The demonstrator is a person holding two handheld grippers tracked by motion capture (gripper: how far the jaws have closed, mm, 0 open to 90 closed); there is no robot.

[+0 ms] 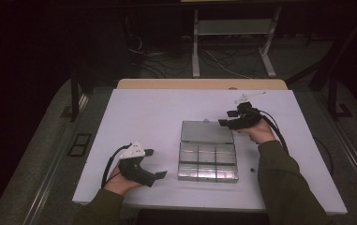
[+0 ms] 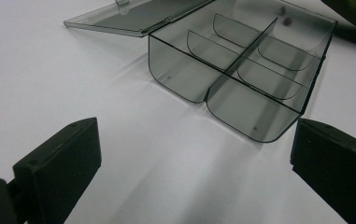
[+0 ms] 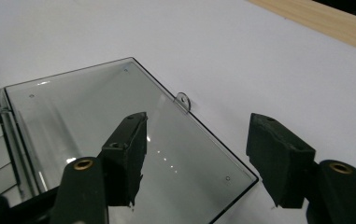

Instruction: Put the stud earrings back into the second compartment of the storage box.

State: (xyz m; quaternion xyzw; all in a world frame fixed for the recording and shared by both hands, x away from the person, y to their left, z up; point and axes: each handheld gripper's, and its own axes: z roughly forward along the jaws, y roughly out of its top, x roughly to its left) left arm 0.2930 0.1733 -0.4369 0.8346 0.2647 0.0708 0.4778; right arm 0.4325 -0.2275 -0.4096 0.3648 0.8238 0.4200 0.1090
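Clear compartment box [image 1: 207,161] open, lid [image 1: 206,132] flat on table [image 1: 143,117].
I see right gripper [image 1: 225,122] over lid corner, jaws apart, empty; left gripper [image 1: 159,164] beside box, jaws wide apart.

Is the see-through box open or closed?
Open. The box has its lid flipped all the way back, lying flat on the table, so you can look straight into its little compartments.

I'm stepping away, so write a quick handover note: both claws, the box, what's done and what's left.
Left claw: open, holding nothing, resting on the table left of the box.
Right claw: open, holding nothing, over the far right corner of the lid.
Box: mid-table, lid laid flat behind it; no item can be made out in its compartments.
Done: box opened.
Left: likely filling or closing it; a small dark bit lies right of the box.
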